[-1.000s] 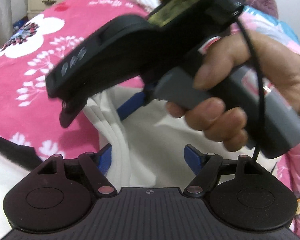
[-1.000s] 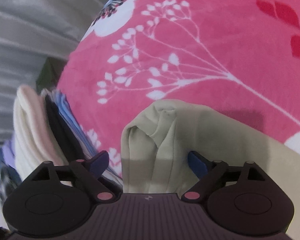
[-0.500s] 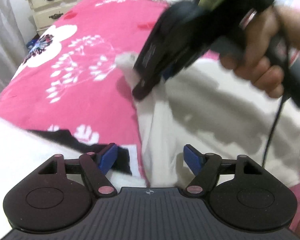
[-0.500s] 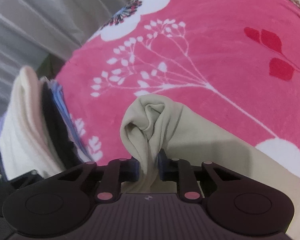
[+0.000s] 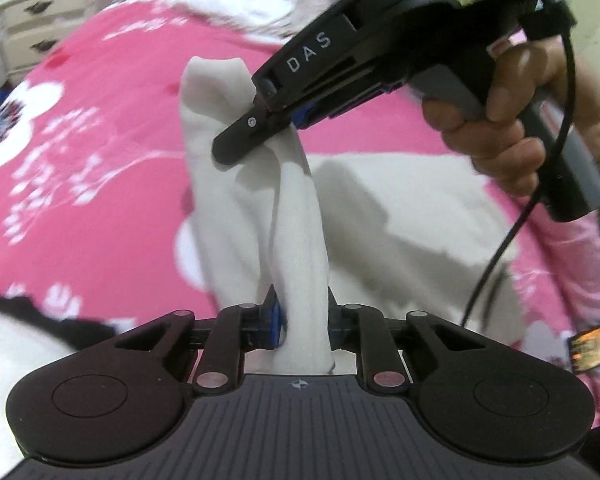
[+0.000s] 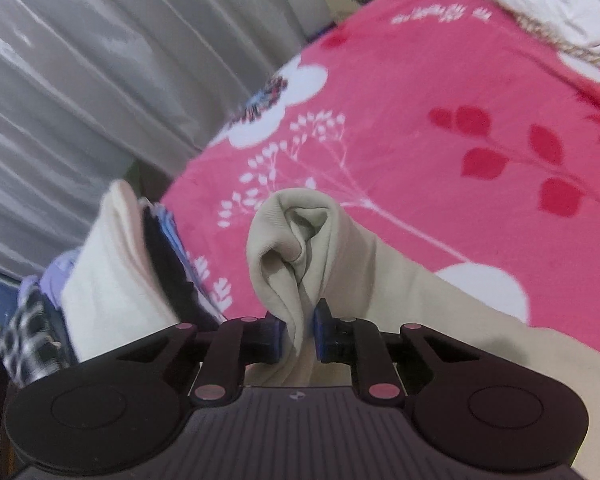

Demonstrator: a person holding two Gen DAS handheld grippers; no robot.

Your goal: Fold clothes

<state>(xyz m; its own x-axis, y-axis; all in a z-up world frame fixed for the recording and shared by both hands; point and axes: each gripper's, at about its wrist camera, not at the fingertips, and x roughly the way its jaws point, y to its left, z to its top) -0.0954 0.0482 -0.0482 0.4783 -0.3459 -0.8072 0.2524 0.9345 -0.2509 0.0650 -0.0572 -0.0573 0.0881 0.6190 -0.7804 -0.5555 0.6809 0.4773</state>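
Since the earlier frames, both pairs of fingers have been drawn in from wide apart onto the cream garment (image 5: 300,240).

Left wrist view: a bunched ridge of the garment is pinched by the left gripper (image 5: 302,326), whose fingers are closing; the rest is spread on the pink floral bed (image 5: 100,200). One hand (image 5: 532,120) is seen, tilting the right gripper (image 5: 268,128) down onto the cloth.

Right wrist view: one crumpled fold (image 6: 296,248) is held between narrow fingers. One stack of folded clothes (image 6: 116,272) is seen at the left.
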